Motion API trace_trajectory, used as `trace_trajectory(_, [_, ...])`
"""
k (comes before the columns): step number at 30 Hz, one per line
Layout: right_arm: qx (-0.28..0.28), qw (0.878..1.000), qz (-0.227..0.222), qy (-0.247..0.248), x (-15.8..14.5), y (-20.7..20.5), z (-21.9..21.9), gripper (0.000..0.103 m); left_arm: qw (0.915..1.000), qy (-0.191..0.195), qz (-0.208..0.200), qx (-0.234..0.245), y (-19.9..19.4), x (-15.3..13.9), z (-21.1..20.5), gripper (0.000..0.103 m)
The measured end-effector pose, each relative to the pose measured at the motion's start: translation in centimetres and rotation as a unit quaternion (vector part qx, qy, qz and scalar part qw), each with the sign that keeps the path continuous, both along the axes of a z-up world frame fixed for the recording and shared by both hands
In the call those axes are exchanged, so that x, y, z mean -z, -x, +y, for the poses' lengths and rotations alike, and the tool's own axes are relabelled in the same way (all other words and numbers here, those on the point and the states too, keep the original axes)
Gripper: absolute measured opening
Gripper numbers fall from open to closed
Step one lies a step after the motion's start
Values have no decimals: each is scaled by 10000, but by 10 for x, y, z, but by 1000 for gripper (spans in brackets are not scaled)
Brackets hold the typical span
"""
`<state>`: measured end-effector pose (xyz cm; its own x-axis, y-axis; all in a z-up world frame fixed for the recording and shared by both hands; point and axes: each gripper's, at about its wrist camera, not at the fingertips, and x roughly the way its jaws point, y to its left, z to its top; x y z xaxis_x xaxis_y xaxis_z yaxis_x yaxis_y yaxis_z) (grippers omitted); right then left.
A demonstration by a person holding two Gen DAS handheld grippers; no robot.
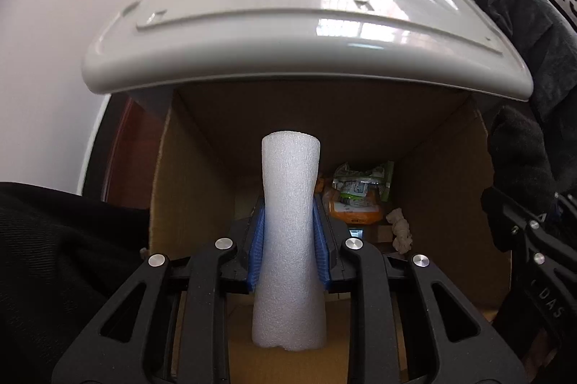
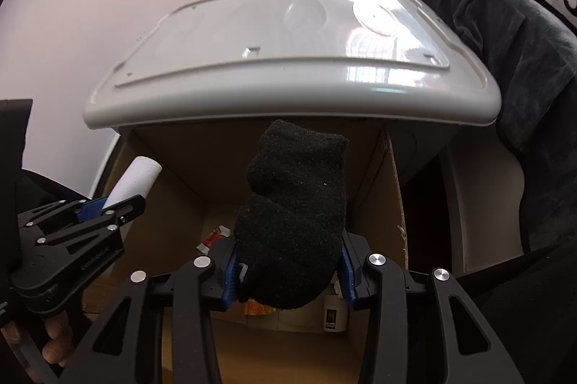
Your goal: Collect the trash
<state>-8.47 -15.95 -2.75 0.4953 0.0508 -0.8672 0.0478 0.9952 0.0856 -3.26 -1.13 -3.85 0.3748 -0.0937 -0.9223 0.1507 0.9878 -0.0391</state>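
Left wrist view: left gripper (image 1: 288, 239) pinches a white foam cylinder (image 1: 290, 221) mid-length, light and squashy, above the open cardboard box (image 1: 187, 175). Right gripper (image 2: 288, 272), at three o'clock, clamps a soft black sock (image 2: 292, 221).

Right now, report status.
Left gripper shut on foam tube. Right gripper shut on black sock. Both over cardboard box; nothing blocking.

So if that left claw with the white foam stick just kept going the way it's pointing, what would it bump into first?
Probably the trash at the bottom of the open cardboard box. The left claw, shut on the foam stick, points down into it, towards the orange packet. Depth is hard to judge.
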Motion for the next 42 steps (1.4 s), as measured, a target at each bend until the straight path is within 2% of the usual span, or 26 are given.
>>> trace_trajectory(3, [84, 9997, 219, -11, 22, -12, -3, 42, 9998, -73, 135, -104, -12, 20, -2, 23])
trace_trajectory(6, [176, 9987, 455, -128, 44, -22, -5, 42, 9987, -385, 318, -140, -21, 45, -3, 24])
trace_trajectory(10, [293, 9962, 786, -212, 69, -29, -11, 42, 9969, -421, 643, -181, -21, 65, 2, 24])
trace_trajectory(14, [382, 9940, 967, -347, 82, -33, -15, 43, 9970, -438, 636, -85, -23, 67, 1, 24])
trace_trajectory(24, [269, 9954, 863, -314, 77, -32, -8, 44, 9981, -426, 445, 63, -18, 57, -2, 27])
trace_trajectory(25, [276, 9955, 849, -315, 76, -32, -8, 47, 9981, -435, 444, 35, -18, 56, -2, 29])
trace_trajectory(26, [296, 9956, 832, -315, 75, -31, -8, 52, 9981, -425, 455, 5, -18, 55, 0, 39])
trace_trajectory(27, [326, 9957, 820, -293, 74, -31, -8, 65, 9979, -427, 483, -28, -19, 56, 0, 49])
trace_trajectory(28, [359, 9960, 772, -263, 73, -28, -8, 69, 9977, -465, 485, -91, -19, 55, 2, 70])
trace_trajectory(29, [377, 9968, 672, -231, 69, -26, -7, 69, 9976, -511, 440, -148, -19, 53, 2, 77])
trace_trajectory(31, [373, 9975, 567, -185, 61, -27, -9, 69, 9982, -477, 306, -188, -17, 47, 5, 77])
trace_trajectory(38, [432, 9980, 433, -167, 48, -20, -10, 71, 9989, -378, 239, -157, -14, 40, 6, 79])
trace_trajectory(42, [468, 9981, 374, -158, 42, -24, -11, 75, 9992, -292, 182, -209, -12, 38, 5, 82])
